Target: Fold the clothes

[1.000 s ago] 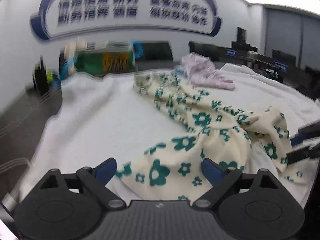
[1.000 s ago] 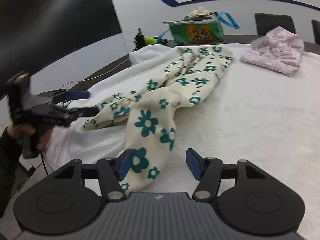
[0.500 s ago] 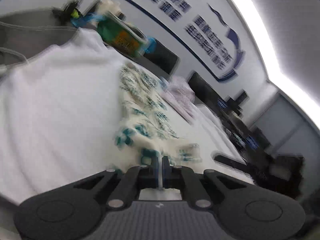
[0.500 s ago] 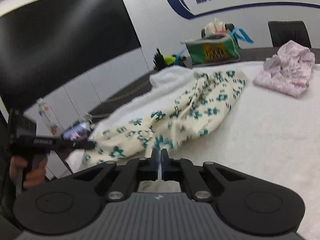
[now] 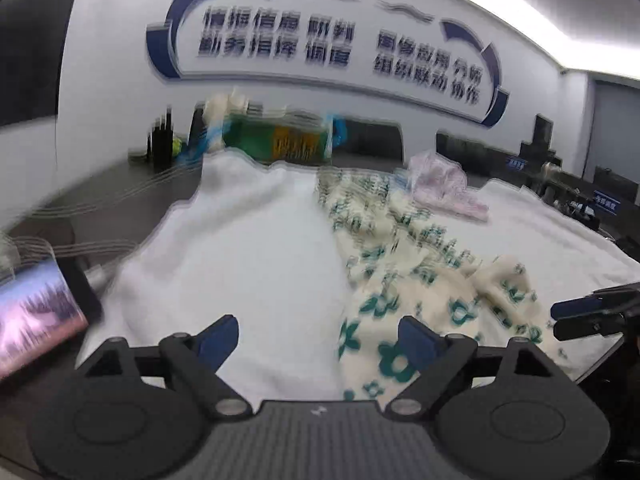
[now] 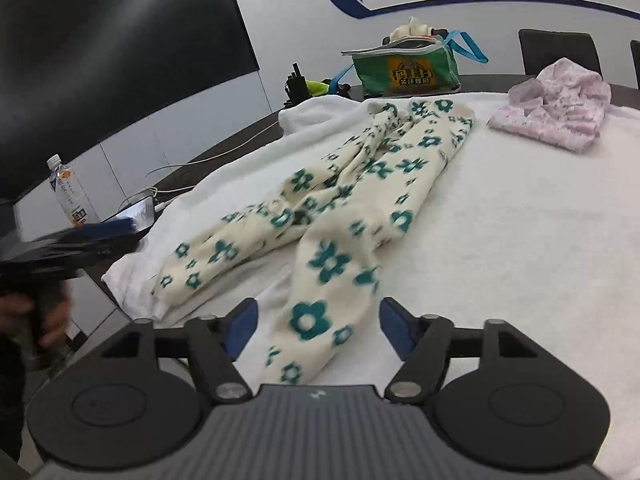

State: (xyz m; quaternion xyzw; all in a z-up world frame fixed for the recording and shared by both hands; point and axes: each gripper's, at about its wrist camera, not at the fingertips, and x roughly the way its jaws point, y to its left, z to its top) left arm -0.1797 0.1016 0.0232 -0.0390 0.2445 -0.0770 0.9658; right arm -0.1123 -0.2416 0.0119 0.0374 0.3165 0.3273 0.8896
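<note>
**Ana:** White towelling (image 6: pixel 520 240) covers the whole counter, blue lettering runs along the back wall, and right down the middle lies our garment: cream trousers with green flowers (image 6: pixel 360 184).

**Ben:** And look how they lie. The waist end sits far off by the green bag (image 6: pixel 404 70), and the two legs run back toward both cameras, splitting into a V as they come.

**Ana:** So which hand has the better line?

**Ben:** The right gripper (image 6: pixel 316 322), I'd say. One leg's hem lies straight between its jaws, which are opening at this moment, the blue pads clear of the cloth on either side. Nothing is pinched.

**Ana:** And the left gripper (image 5: pixel 320 338)?

**Ben:** Its view is blurred, but the jaws are spreading too, over bare towelling mostly. The other leg (image 5: pixel 384 344) lies off to its right, touching or just beside the right-hand pad. No grip there either.

**Ana:** From the right wrist view you can see that left gripper out at the counter's edge, near the phone (image 6: pixel 136 214) and water bottle (image 6: pixel 70 192).

**Ben:** Yes, just outside its leg's hem. My guess is that each hand takes its own hem, since the long axis runs away from both toward the pink garment (image 6: pixel 556 108) and the bag.

**Ana:** Fold not yet begun, then.
</note>
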